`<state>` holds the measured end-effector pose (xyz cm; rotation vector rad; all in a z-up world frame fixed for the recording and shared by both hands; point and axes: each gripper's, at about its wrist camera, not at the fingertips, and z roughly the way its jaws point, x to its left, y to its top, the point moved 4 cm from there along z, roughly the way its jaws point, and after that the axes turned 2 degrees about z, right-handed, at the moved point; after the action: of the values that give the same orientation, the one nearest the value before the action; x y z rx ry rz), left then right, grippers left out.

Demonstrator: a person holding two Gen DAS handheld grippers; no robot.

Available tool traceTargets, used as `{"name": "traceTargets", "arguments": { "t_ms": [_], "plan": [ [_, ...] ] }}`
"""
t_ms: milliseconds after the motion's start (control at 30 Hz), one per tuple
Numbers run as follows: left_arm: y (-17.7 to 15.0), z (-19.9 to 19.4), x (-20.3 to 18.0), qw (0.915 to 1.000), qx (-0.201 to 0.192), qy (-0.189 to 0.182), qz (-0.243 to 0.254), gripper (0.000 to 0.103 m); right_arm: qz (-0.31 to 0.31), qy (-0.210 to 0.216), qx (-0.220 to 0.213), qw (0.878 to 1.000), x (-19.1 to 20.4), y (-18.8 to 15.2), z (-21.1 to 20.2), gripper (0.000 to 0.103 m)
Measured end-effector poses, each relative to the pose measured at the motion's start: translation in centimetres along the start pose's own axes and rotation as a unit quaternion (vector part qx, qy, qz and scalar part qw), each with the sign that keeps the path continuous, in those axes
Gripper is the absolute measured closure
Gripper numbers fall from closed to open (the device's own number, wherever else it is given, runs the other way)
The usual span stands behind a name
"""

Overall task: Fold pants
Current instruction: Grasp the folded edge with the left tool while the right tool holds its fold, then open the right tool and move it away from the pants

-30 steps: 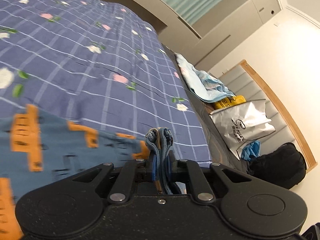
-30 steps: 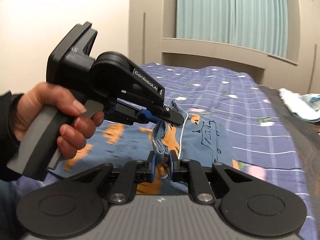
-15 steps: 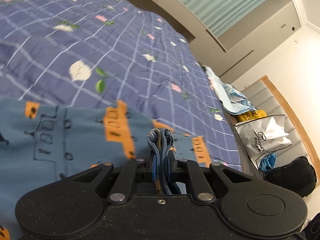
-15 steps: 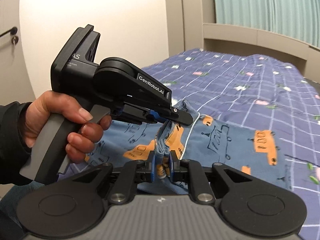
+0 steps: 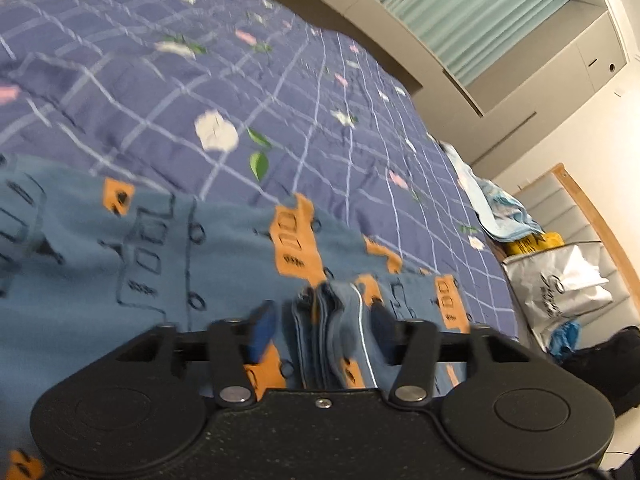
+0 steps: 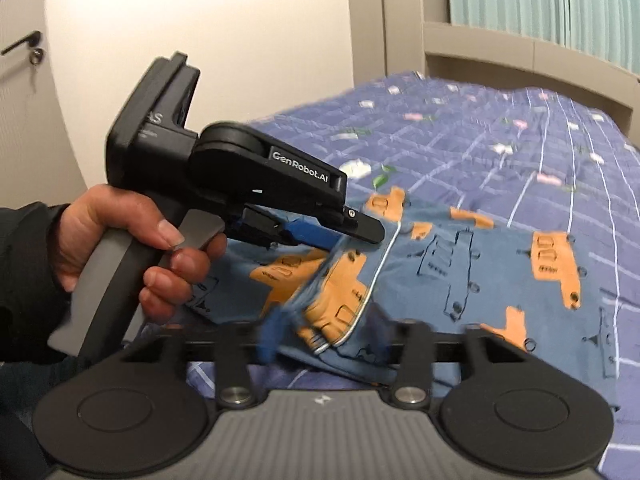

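Blue pants [image 5: 120,280] with orange prints lie spread on your bed [image 5: 200,80], over the purple checked cover. In your left wrist view they fill the lower half, from 9 o'clock across to about 4 o'clock. Your left gripper [image 5: 322,328] has its jaws opening; a bunched stack of the pants' edge stands between the blue pads [image 5: 262,332], and neither pad presses on it.

Your right gripper [image 6: 322,336] is opening too. The pants' edge, with its white piping, droops between the blurred pads, loose and touching neither that you can tell. In that view your left hand [image 6: 132,248] grips the other tool's grey handle at 9 o'clock, a dark sleeve [image 6: 24,280] behind it, and that tool's fingers reach over the cloth near centre.

At 3 o'clock in the left view sit a silver bag [image 5: 560,288], a yellow one [image 5: 532,244] and a black bag [image 5: 600,364] beside the bed. Teal curtains [image 6: 540,4] hang at 1 o'clock in the right view.
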<state>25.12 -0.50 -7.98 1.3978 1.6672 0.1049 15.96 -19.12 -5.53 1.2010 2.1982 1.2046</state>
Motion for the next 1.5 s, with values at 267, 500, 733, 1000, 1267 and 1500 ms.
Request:
{"name": "traceTargets", "arguments": {
  "t_ms": [267,500,733,1000,1267,1500],
  "plan": [
    [-0.5,0.5,-2.2,0.9924,-0.035,0.076,0.09,0.006,-0.006,-0.16,-0.024,0.987,-6.6,-0.6,-1.9,0.008],
    [-2.1,1.8,-3.1,0.9736,-0.036,0.151,0.168,0.004,0.006,-0.233,-0.018,0.972,-13.3,0.6,1.4,0.003],
    [-1.0,2.1,-2.2,0.976,-0.036,0.155,0.148,0.001,-0.024,-0.255,-0.016,0.967,-17.2,2.5,5.7,0.003],
    [-2.0,1.7,-2.5,0.9713,-0.038,0.159,0.173,0.001,-0.012,-0.27,-0.005,0.963,-18.6,1.3,4.3,0.002],
    [-4.8,-1.9,-2.5,0.9681,-0.043,0.159,0.189,0.001,-0.006,-0.279,0.002,0.96,-15.1,-3.5,-1.7,0.001],
    [-6.6,-5.2,-2.4,0.9646,-0.056,0.154,0.207,0.001,0.007,-0.297,-0.011,0.955,-12.4,-5.1,-4.3,0.0]
  ]
}}
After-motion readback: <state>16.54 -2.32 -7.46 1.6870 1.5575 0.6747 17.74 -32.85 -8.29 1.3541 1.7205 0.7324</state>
